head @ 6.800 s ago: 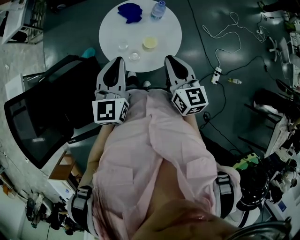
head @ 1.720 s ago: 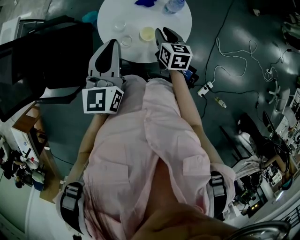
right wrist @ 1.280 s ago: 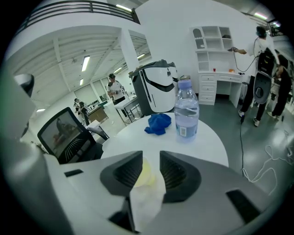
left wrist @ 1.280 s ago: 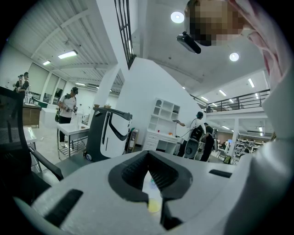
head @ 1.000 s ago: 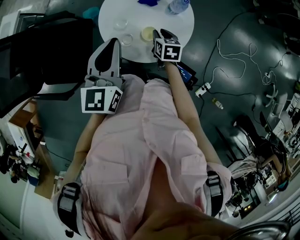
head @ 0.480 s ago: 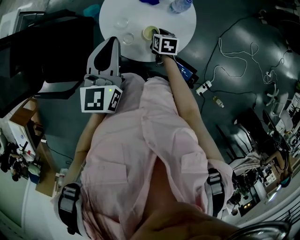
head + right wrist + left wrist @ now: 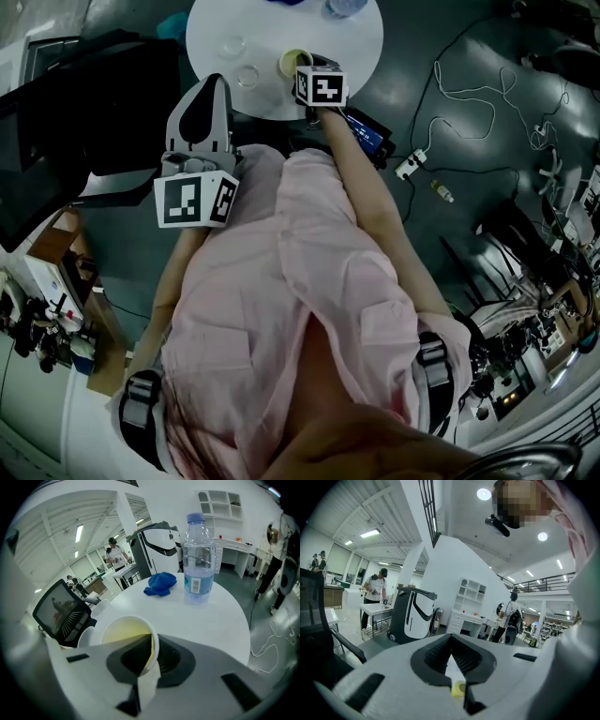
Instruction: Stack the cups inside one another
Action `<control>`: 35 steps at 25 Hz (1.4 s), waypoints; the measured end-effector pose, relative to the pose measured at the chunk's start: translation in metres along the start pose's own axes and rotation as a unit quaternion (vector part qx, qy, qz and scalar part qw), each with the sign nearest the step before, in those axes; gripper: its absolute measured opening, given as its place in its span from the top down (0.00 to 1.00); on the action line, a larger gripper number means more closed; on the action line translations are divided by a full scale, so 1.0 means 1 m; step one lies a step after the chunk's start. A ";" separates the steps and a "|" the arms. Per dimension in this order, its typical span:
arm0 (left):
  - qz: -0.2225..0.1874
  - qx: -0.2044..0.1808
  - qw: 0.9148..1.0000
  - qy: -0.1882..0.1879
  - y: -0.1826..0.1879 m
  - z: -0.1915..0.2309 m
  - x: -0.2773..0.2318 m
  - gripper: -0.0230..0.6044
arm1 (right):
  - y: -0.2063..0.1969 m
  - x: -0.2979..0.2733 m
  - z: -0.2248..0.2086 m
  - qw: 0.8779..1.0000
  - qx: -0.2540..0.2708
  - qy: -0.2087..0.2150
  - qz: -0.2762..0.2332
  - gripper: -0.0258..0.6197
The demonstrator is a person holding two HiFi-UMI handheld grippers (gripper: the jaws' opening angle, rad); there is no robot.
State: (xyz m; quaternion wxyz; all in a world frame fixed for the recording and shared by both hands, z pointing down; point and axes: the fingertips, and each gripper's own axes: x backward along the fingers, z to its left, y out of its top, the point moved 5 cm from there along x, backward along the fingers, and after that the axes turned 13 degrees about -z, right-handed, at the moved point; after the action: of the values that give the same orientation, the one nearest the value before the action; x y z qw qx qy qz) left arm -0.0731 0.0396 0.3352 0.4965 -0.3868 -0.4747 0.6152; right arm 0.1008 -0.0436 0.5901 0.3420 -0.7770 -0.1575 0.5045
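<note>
Right gripper view: the yellow cup (image 7: 124,634) is being pinched by its near wall in the right hand-held gripper (image 7: 151,658), at the near side of the round white table (image 7: 211,616). 2 clear cups (image 7: 247,76) are sitting just left of it. The left hand-held gripper (image 7: 457,686) is hovering short of the table, jaws pressed together on nothing.

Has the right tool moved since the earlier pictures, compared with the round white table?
Yes. The right tool went forward, from beside the person's body out over the round white table, and now grips the pale yellow cup there.
</note>
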 end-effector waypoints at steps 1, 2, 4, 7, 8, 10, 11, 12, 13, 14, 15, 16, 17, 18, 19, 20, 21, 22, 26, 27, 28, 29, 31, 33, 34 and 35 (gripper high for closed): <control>0.000 -0.001 1.000 -0.001 0.000 -0.001 0.000 0.94 | 0.002 0.000 0.001 1.000 0.000 0.004 -0.005 0.90; 0.001 -0.001 1.000 -0.002 0.000 -0.001 -0.001 0.94 | 0.004 0.001 0.001 1.000 0.001 0.005 -0.009 0.90; 0.001 -0.001 1.000 -0.003 0.000 -0.002 -0.001 0.94 | 0.010 0.005 0.001 1.000 0.004 0.004 -0.020 0.90; 0.000 0.000 1.000 -0.002 0.000 -0.001 0.000 0.94 | 0.021 0.009 0.001 0.999 0.004 0.004 -0.038 0.90; 0.000 0.000 1.000 -0.002 0.000 -0.001 0.000 0.94 | 0.025 0.011 0.001 0.999 0.002 0.005 -0.044 0.90; -0.001 0.001 1.000 -0.001 -0.001 0.000 0.000 0.94 | 0.031 0.014 0.001 0.998 0.000 0.005 -0.056 0.90; -0.001 0.001 1.000 0.000 -0.001 0.000 0.000 0.94 | 0.034 0.016 0.001 0.998 -0.001 0.005 -0.063 0.90; -0.001 0.002 1.000 0.000 0.000 0.000 0.001 0.94 | 0.037 0.017 0.001 0.998 0.000 0.006 -0.070 0.90; -0.002 0.002 1.000 -0.001 0.000 0.000 0.001 0.94 | 0.041 0.019 0.001 0.997 0.000 0.007 -0.077 0.90; -0.002 0.001 1.000 -0.002 0.000 0.000 0.001 0.94 | 0.044 0.021 0.001 0.996 0.002 0.007 -0.084 0.90; -0.003 0.000 1.000 -0.003 0.001 -0.001 0.000 0.94 | 0.048 0.022 0.001 0.996 0.003 0.008 -0.089 0.90; -0.003 -0.002 1.000 -0.004 0.001 -0.001 0.000 0.94 | 0.050 0.024 0.001 0.996 0.005 0.009 -0.094 0.90; -0.004 -0.003 1.000 -0.005 0.001 -0.002 0.001 0.94 | 0.053 0.026 0.001 0.995 0.006 0.009 -0.098 0.90; -0.005 -0.004 1.000 -0.005 0.002 -0.003 0.001 0.94 | 0.055 0.028 0.001 0.995 0.008 0.010 -0.102 0.90; -0.005 -0.005 1.000 -0.005 0.002 -0.003 0.001 0.94 | 0.057 0.030 0.002 0.994 0.008 0.011 -0.106 0.90; -0.006 -0.006 1.000 -0.005 0.002 -0.003 0.002 0.94 | 0.060 0.032 0.002 0.994 0.008 0.012 -0.112 0.90; -0.006 -0.006 1.000 -0.004 0.002 -0.003 0.002 0.94 | 0.063 0.035 0.002 0.993 0.007 0.013 -0.119 0.90; -0.007 -0.007 1.000 -0.004 0.002 -0.004 0.003 0.94 | 0.066 0.037 0.002 0.992 0.007 0.015 -0.126 0.90; -0.012 -0.009 1.000 -0.003 0.003 -0.003 0.005 0.94 | 0.081 0.051 0.002 0.987 0.011 0.015 -0.157 0.90; -0.014 -0.010 1.000 -0.002 0.003 -0.003 0.007 0.94 | 0.084 0.054 0.002 0.986 0.012 0.014 -0.164 0.90; -0.015 -0.011 1.000 -0.001 0.004 -0.003 0.008 0.94 | 0.087 0.057 0.002 0.985 0.012 0.013 -0.170 0.90; -0.016 -0.012 1.000 0.000 0.004 -0.003 0.008 0.94 | 0.089 0.060 0.002 0.984 0.013 0.012 -0.176 0.90; -0.018 -0.013 1.000 0.000 0.004 -0.003 0.010 0.94 | 0.093 0.065 0.002 0.983 0.012 0.010 -0.185 0.90; -0.020 -0.014 1.000 0.000 0.005 -0.003 0.011 0.94 | 0.098 0.071 0.003 0.981 0.014 0.011 -0.194 0.90; -0.021 -0.015 1.000 0.001 0.006 -0.003 0.011 0.94 | 0.100 0.074 0.003 0.980 0.017 0.011 -0.198 0.90; -0.022 -0.014 1.000 0.002 0.006 -0.003 0.012 0.94 | 0.102 0.077 0.004 0.979 0.019 0.012 -0.202 0.90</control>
State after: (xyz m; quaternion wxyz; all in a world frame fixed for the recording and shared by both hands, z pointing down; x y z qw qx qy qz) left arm -0.0739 0.0512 0.3286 0.5052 -0.3844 -0.4911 0.5965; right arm 0.1210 -0.0702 0.4670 0.4534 -0.7283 -0.2975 0.4189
